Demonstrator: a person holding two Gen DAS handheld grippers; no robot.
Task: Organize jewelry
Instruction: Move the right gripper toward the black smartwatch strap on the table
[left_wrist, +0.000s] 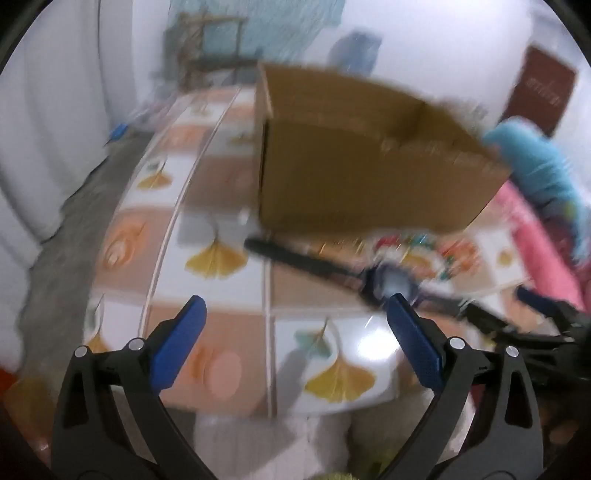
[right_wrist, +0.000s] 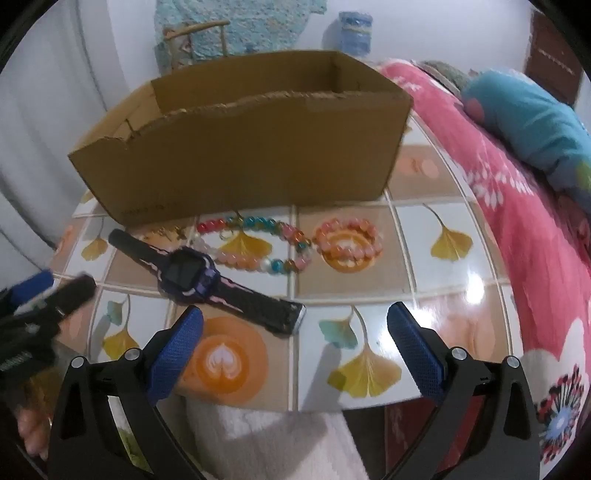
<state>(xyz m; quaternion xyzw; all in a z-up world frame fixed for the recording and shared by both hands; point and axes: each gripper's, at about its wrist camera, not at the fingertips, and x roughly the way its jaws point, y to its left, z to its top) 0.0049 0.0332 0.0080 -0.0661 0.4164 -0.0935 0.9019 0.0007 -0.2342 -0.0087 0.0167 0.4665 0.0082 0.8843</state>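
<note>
Both claws wide and empty, right claw (right_wrist: 294, 345) over near tabletop (right_wrist: 436, 325) edge, left claw (left_wrist: 294, 334) alongside, smartwatch (right_wrist: 192, 275) and bead bracelets (right_wrist: 349, 243) before cardboard box (right_wrist: 258, 162).

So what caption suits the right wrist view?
Open right gripper above black-strapped purple watch, two beaded bracelets and brown cardboard box on leaf-patterned table.

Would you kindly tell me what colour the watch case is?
Purple around a black screen; the watch shows best in the right wrist view.

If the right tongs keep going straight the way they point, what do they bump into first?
Probably the table itself, just past the watch strap's end. The open right tongs tilt downward; depth is hard to judge.
</note>
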